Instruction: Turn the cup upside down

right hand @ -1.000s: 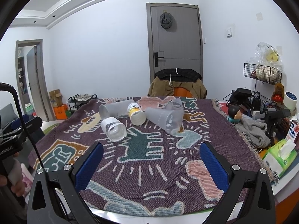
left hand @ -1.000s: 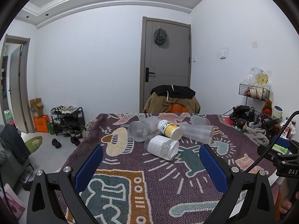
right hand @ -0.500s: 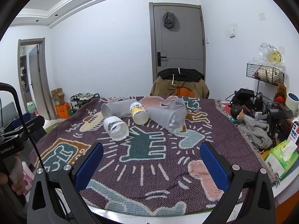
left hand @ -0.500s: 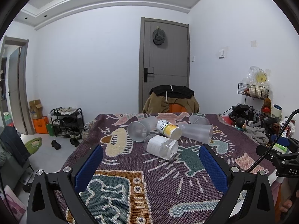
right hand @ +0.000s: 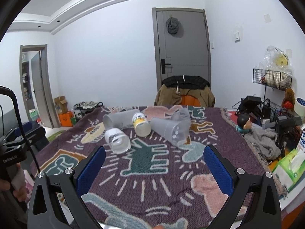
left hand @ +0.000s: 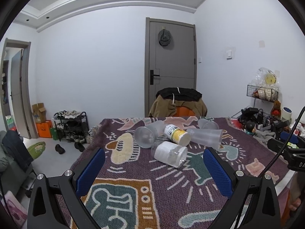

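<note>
Several plastic cups lie on their sides in a cluster on the patterned table cloth (left hand: 133, 181). Nearest is a clear cup with a white band (left hand: 170, 156), also in the right wrist view (right hand: 117, 140). Behind it lie a frosted cup (left hand: 145, 136), a yellow-and-white cup (left hand: 177, 134) and a long frosted cup (left hand: 206, 138); the long one also shows in the right wrist view (right hand: 168, 131). My left gripper (left hand: 152, 169) is open and empty, short of the cluster. My right gripper (right hand: 154, 168) is open and empty, also short of it.
A chair draped with clothes (left hand: 178, 105) stands behind the table before a grey door. A doll (right hand: 243, 122), a grey cloth (right hand: 264, 143), a tissue pack (right hand: 289, 167) and wire racks crowd the right edge. A shoe rack (left hand: 71, 126) stands at the left.
Both grippers have shifted slightly, so the cups sit a little differently in view. The jaws have stayed open and the cups have not moved.
</note>
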A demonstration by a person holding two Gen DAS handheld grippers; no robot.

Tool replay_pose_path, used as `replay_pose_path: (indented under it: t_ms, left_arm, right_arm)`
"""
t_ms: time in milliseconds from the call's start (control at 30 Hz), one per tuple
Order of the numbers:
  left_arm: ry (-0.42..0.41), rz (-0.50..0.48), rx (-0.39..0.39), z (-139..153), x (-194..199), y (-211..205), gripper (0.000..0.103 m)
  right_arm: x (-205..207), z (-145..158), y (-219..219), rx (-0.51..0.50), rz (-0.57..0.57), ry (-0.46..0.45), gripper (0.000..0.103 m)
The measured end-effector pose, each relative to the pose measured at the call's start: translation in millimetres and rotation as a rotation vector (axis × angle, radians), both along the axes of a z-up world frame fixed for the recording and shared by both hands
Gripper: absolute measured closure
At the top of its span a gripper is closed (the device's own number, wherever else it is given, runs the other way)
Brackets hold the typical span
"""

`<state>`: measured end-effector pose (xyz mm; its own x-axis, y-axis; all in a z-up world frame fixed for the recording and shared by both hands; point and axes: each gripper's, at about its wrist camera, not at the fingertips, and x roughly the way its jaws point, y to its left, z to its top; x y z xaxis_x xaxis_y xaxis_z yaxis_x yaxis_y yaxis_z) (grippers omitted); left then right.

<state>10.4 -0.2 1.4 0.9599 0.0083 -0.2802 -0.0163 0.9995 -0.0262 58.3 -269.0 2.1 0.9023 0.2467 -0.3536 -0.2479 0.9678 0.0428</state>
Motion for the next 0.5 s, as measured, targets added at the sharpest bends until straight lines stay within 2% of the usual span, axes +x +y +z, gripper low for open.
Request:
replay_pose_path:
  t_ms: [167,333,500]
  left_arm:
    - [-0.01,0.009,-0.015,6.9,8.5,8.7,0.0]
    - [0.0,0.035,-0.002,15.1,25.6,14.3,0.0]
    - [0.036,0.045,-0.056,21.6,44.9,24.7,0.0]
  right_arm:
    - [17.7,4.3,-4.0,0.017,0.002,0.006,0.0]
    - [37.9,17.5,-9.4,0.075,-0.009,0.002,0.0]
    - [72.3,32.5,-14.7,0.139,-0.019,0.018,0.0]
